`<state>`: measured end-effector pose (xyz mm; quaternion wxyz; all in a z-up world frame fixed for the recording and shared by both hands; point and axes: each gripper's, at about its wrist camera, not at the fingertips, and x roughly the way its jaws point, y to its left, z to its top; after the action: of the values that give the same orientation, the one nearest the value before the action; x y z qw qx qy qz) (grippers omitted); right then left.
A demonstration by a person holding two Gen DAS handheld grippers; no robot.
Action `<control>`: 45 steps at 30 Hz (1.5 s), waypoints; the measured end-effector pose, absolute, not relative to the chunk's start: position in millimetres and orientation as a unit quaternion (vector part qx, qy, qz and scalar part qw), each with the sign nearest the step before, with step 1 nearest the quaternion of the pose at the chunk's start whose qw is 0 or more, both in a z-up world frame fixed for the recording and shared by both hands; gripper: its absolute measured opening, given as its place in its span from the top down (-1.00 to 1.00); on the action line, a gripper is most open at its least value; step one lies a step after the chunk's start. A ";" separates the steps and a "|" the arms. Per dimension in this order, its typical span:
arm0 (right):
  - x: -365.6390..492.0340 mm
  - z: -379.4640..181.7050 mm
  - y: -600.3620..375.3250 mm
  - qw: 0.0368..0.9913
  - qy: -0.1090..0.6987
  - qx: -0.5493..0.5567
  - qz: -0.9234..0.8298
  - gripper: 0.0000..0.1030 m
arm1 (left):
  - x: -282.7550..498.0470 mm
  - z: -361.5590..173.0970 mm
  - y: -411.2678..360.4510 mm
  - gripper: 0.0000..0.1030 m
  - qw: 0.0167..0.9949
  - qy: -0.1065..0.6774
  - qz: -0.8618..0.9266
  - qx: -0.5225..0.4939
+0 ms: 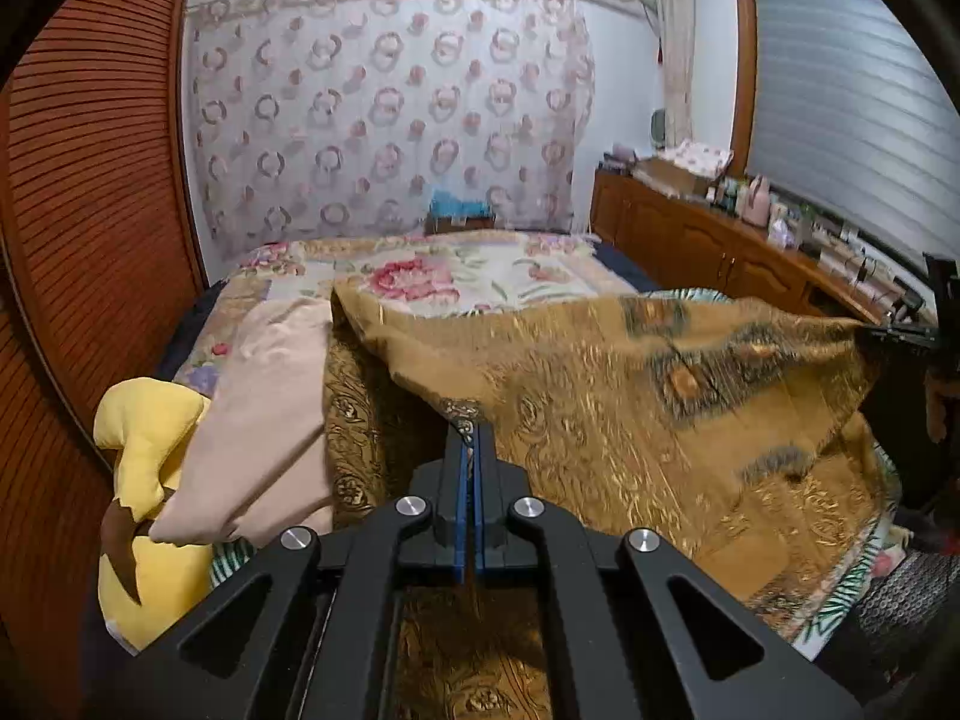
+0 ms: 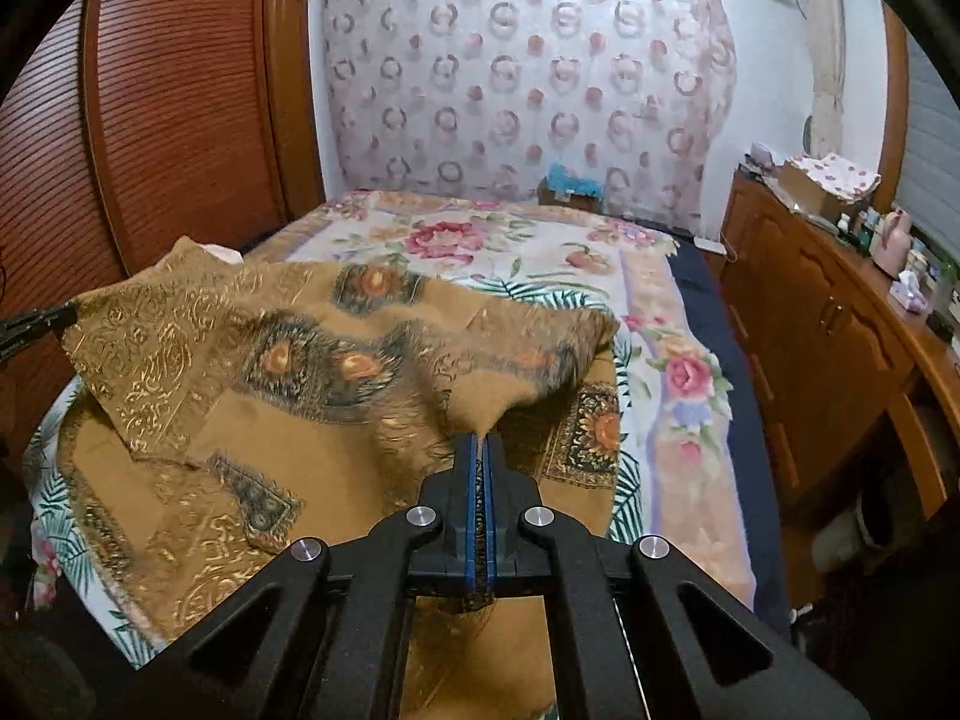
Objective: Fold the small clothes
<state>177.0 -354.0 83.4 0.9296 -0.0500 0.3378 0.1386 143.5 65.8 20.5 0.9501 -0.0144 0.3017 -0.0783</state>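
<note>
1. Left wrist view, far left: slatted wood door (image 1: pixel 90 228); below it a yellow plush (image 1: pixel 144 420) at the bed's near-left corner, w/ a beige pillow (image 1: pixel 264 420) lying against it.
2. Centre: left gripper (image 1: pixel 470 429) has its fingers (image 1: pixel 487 468) pinched shut on an edge of the cloth (image 1: pixel 630 396), a brown/gold patterned piece. Fabric tucked between the blue pads, more of it hanging below the gripper.
3. Cloth is lifted off the bed (image 1: pixel 432 276) along its near edge and spans across to the right, where the right gripper shows at the frame edge on its other end. Far part droops onto the floral bedspread. Some motion blur on the cloth.
4. Behind: patterned curtain (image 1: pixel 384 114) on the back wall; right side, a wood cabinet (image 1: pixel 690 234) w/ boxes and bottles on top, blinds (image 1: pixel 840 108) above.
5. Right wrist view, far left: left gripper tip seen holding the cloth's left corner.
6. Centre: right gripper (image 2: pixel 480 441) fingers (image 2: pixel 495 468) closed on the cloth's near edge, fabric visible between pads.
7. Cloth sags between the two grips, lower half lying on the bed.
8. Right: bedspread bare, then cabinet.
</note>
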 end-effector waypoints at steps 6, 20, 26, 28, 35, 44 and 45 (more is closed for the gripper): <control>158.3 87.5 -360.1 0.929 0.337 -0.045 0.145 0.98 | 103.3 31.5 75.0 0.96 0.955 0.282 -0.081 -0.030; 136.9 12.0 -371.0 0.906 0.407 -0.042 0.112 0.97 | 86.8 -38.7 78.5 0.94 0.933 0.356 -0.036 -0.038; 141.1 17.2 -357.1 0.915 0.386 -0.046 0.105 0.94 | 83.4 -32.2 81.4 0.17 0.937 0.346 -0.028 -0.050; 130.4 22.3 -350.4 0.919 0.376 -0.053 0.103 0.88 | 86.4 -34.2 81.2 0.16 0.934 0.352 -0.031 -0.053; 121.9 24.6 -321.9 0.927 0.346 -0.052 0.137 0.02 | 115.4 -55.8 86.1 0.16 0.920 0.389 -0.012 -0.052; 134.7 -7.7 -267.9 0.915 0.354 -0.063 0.182 0.01 | 131.5 -76.7 87.1 0.15 0.905 0.422 -0.008 -0.059; 137.1 -10.4 -265.2 0.913 0.356 -0.064 0.186 0.01 | 132.1 -78.2 87.0 0.15 0.904 0.424 -0.008 -0.061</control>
<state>137.1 -265.2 -10.4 0.9133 -0.0645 0.3565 0.1863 132.1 87.0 -78.2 0.9037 -0.0612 0.4238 -0.0082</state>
